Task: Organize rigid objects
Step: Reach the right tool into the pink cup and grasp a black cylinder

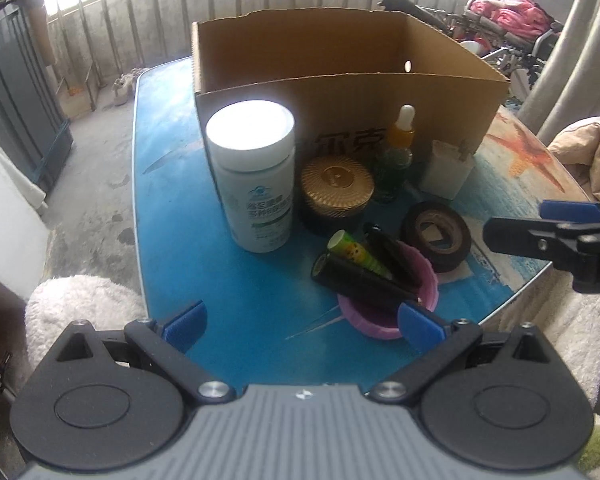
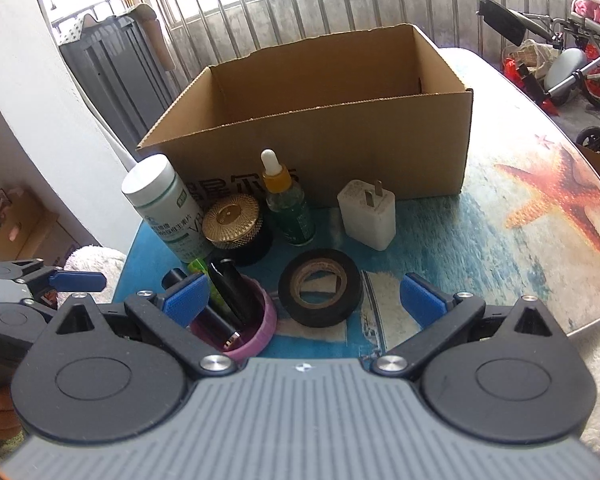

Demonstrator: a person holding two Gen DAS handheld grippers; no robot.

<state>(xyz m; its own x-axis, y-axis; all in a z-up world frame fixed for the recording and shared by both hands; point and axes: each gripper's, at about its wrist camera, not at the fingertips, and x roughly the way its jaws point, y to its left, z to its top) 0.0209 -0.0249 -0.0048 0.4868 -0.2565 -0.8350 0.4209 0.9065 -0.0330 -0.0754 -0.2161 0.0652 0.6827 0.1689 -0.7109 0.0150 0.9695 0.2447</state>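
Now we stand at the start of a pick: every item sits on the table (image 2: pixel 500 248) in front of the cardboard box (image 2: pixel 320 120), and as far as we can see into the box, nothing is in it yet. Just before its front wall stand the white pill bottle (image 2: pixel 162 208), the gold-lidded jar (image 2: pixel 234 222), the dropper bottle (image 2: pixel 288 204) and the white charger plug (image 2: pixel 368 214). Nearer to us than the box lie the roll of black tape (image 2: pixel 320 286) and the pink dish (image 2: pixel 240 320) holding a few dark tubes.

Our right gripper (image 2: pixel 304 300) hovers low with its jaws spread wide and empty, and the tape sits between its fingers' line of sight, so we judge the tape the natural first pick. To do it well, we should come down straight, bracket the roll across its outer wall, close firmly, then lift clear over the box's front wall before letting go.

Our left gripper (image 1: pixel 302 326) also hangs wide open and empty, tilted down beside the pink dish, farther from the box than the pill bottle.
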